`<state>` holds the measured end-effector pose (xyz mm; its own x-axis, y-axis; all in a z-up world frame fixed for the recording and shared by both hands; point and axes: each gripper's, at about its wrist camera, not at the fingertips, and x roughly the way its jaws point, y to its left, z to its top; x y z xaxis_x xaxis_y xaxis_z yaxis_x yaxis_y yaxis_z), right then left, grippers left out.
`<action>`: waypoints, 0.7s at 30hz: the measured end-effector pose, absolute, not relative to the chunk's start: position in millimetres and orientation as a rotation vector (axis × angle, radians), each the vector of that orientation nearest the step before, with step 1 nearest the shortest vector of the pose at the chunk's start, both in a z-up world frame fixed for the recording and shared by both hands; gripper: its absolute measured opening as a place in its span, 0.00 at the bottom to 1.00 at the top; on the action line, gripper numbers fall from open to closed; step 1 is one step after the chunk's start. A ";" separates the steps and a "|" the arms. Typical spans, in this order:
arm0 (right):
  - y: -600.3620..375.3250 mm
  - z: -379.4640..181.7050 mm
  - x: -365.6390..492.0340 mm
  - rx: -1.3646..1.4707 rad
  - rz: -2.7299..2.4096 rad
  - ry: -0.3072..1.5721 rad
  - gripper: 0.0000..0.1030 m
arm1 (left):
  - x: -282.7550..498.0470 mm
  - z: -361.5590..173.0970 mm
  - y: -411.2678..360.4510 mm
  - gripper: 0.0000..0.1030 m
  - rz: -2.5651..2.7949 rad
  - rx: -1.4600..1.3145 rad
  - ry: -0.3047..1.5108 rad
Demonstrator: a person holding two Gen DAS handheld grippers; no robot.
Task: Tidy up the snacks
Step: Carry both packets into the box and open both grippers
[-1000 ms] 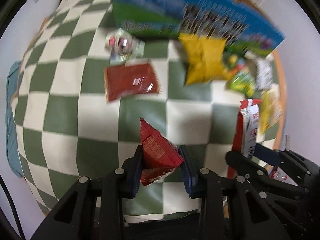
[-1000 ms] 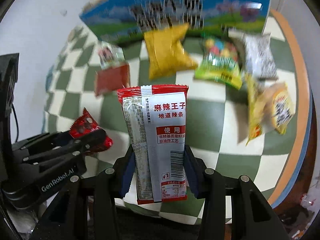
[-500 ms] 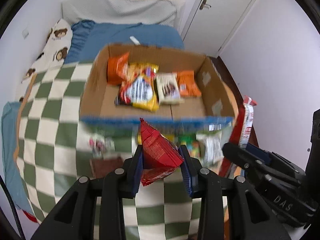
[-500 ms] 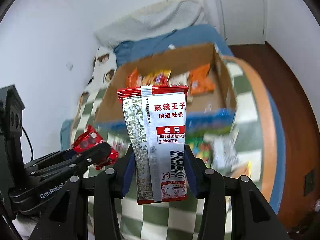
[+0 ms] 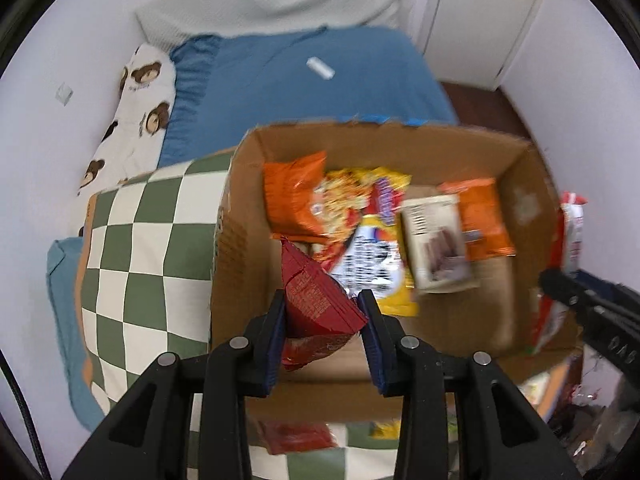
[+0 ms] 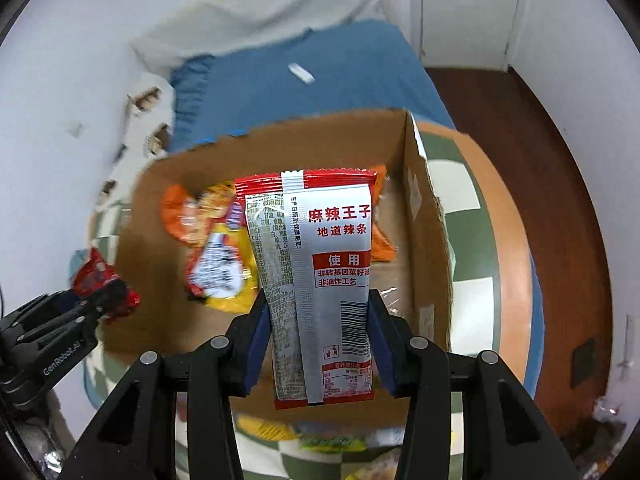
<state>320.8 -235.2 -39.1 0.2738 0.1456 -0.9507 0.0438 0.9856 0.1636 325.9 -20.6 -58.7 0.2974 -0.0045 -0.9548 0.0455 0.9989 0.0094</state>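
My left gripper [image 5: 322, 320] is shut on a dark red snack packet [image 5: 316, 300] and holds it over the near left part of an open cardboard box [image 5: 224, 240]. My right gripper [image 6: 318, 328] is shut on a tall red and white spicy-strip packet [image 6: 320, 264], held upright over the box [image 6: 424, 216]. The box holds an orange bag [image 5: 294, 196], a yellow and red bag [image 5: 360, 216], a white packet [image 5: 436, 248] and another orange packet [image 5: 482, 220]. The right gripper with its packet shows at the right edge of the left wrist view [image 5: 572, 224]. The left gripper shows at the left of the right wrist view [image 6: 100, 280].
The box stands on a green and white checkered cloth [image 5: 140, 248] over a round table [image 6: 516, 248]. Loose snacks lie on the cloth in front of the box [image 5: 296, 436] [image 6: 332, 440]. Behind is a blue bed [image 5: 304, 92] with a bear pillow [image 5: 140, 100]. A door [image 5: 480, 8] is at back right.
Both grippers have moved forward and up from over the loose snacks to over the open box, each still holding its packet. The box interior has come into view and closer.
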 end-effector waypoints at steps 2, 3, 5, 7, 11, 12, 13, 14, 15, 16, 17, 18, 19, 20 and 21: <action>-235.4 -57.0 333.1 0.163 0.049 1.344 0.47 | 338.4 -80.8 -18.6 0.32 -0.022 0.059 1.327; -235.4 -67.8 339.0 0.159 0.042 1.371 0.47 | 341.1 -88.3 -18.4 0.32 -0.019 0.065 1.346; -235.1 -86.3 346.7 0.138 0.020 1.405 0.47 | 350.8 -110.6 -16.0 0.32 0.002 0.077 1.402; -235.4 -100.3 352.5 0.125 -0.007 1.436 0.48 | 357.6 -124.3 -14.3 0.33 0.020 0.083 1.439; -230.2 -117.5 360.5 0.083 -0.037 1.503 0.63 | 368.7 -143.8 -11.8 0.34 0.027 0.070 1.497; -226.9 -118.9 361.3 0.080 -0.029 1.516 0.80 | 370.8 -145.4 -11.2 0.37 0.030 0.059 1.503; -223.8 -119.8 362.4 0.080 -0.022 1.522 0.89 | 372.5 -147.0 -9.3 0.42 0.032 0.037 1.508; -221.1 -120.1 363.5 0.080 -0.019 1.520 0.95 | 374.5 -148.5 -8.0 0.61 0.027 0.017 1.514; -218.9 -119.0 364.4 0.073 -0.023 1.515 0.95 | 376.3 -150.0 -7.9 0.77 0.018 0.003 1.520; -217.6 -118.6 365.1 0.067 -0.024 1.513 0.95 | 377.3 -148.8 -8.5 0.80 0.014 0.001 1.515; -217.0 -118.4 365.6 0.064 -0.023 1.512 0.95 | 377.7 -147.8 -8.7 0.83 0.013 0.004 1.507; -217.2 -119.3 366.2 0.064 -0.024 1.515 0.95 | 377.5 -146.9 -9.4 0.85 0.009 0.006 1.502; -217.4 -119.6 366.0 0.063 -0.024 1.515 0.95 | 377.9 -145.9 -11.6 0.86 0.008 0.006 1.502; -217.8 -119.7 365.3 0.063 -0.023 1.513 0.95 | 377.1 -144.8 -11.9 0.87 0.002 0.003 1.500; -218.0 -119.7 364.6 0.062 -0.024 1.510 0.95 | 377.4 -142.8 -12.9 0.87 -0.003 0.002 1.497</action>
<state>364.6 -218.0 -119.7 0.0612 0.0229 -0.9979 0.0548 0.9982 0.0263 377.4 -12.9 -142.8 0.0738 -0.0009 -0.9973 0.0029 1.0000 -0.0007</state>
